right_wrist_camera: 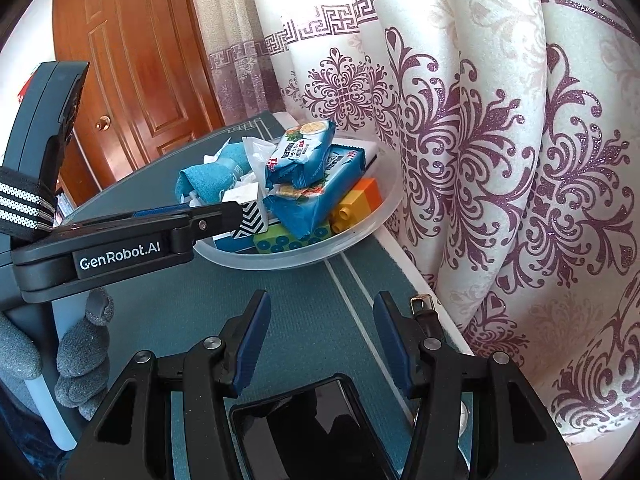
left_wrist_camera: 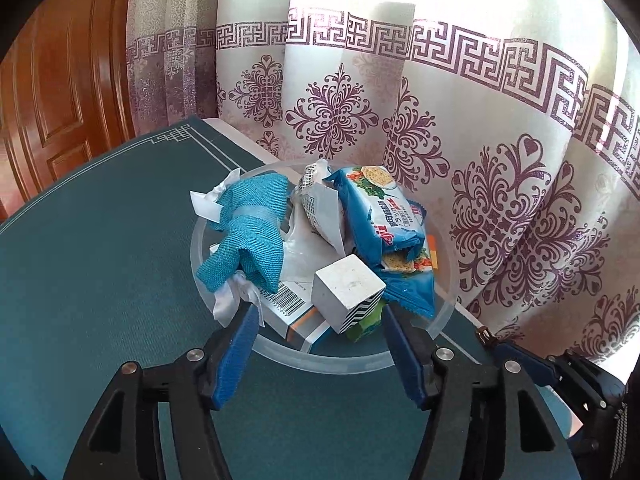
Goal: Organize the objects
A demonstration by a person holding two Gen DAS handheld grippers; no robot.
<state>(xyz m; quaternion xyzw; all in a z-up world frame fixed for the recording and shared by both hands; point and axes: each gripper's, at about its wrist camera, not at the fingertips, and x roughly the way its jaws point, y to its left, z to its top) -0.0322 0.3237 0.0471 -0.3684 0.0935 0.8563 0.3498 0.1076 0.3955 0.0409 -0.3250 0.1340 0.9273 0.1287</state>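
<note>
Cube (left_wrist_camera: 347, 294) sits atop the heaped bowl (left_wrist_camera: 320, 354) on the tabletop, between the parted, empty fingers of the left claw (left_wrist_camera: 318, 314); right claw (right_wrist_camera: 320, 316) hangs open, empty; best withdraw straight back, avoiding the cloth (left_wrist_camera: 248, 236).

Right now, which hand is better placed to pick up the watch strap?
Right. The right tongs sit open over the table beside the watch strap; the left tongs are at the bowl.

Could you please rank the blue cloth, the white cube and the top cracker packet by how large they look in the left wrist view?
1. blue cloth and top cracker packet: look alike, so unranked.
2. white cube: smallest, though nearest the camera.
</note>
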